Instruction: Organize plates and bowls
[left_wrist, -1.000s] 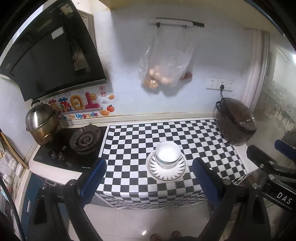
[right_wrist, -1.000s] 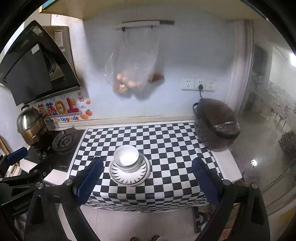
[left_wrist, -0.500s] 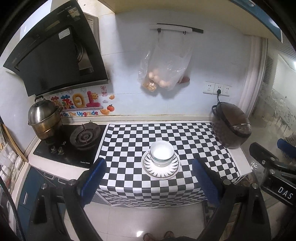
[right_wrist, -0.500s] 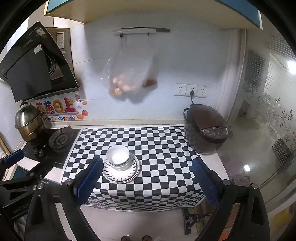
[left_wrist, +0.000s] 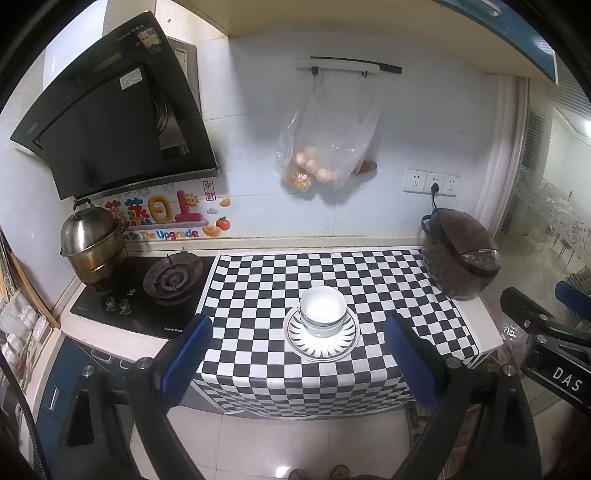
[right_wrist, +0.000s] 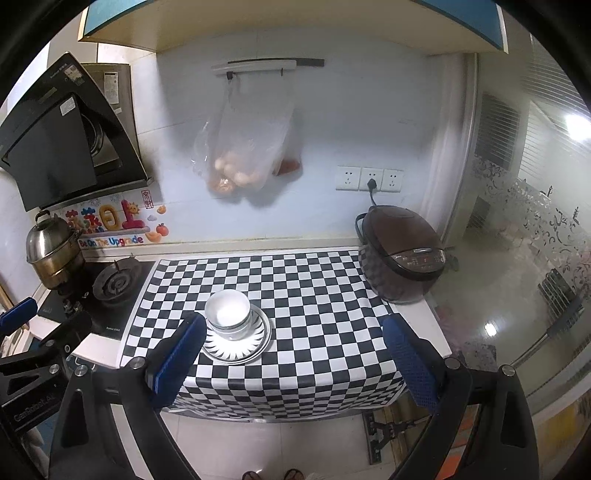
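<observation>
White glazed ceramic bowl (left_wrist: 323, 306) sits in striped-rim white plate (left_wrist: 323, 341), centre of frame, on checkered bench (left_wrist: 332, 266). Both look hard, slick, breakable, moderately heavy. Best grip probably bowl rim. Left tongs (left_wrist: 297, 345) and right tongs (right_wrist: 293, 347) gape wide, empty, well short of bench.

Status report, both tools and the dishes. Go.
Left tool open, empty. Right tool open, empty. Bowls stacked on plate, checkered counter. Nothing in the way.

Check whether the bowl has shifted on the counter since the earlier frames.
No. The bowl still sits on the plate, near the checkered cloth's front edge.
</observation>
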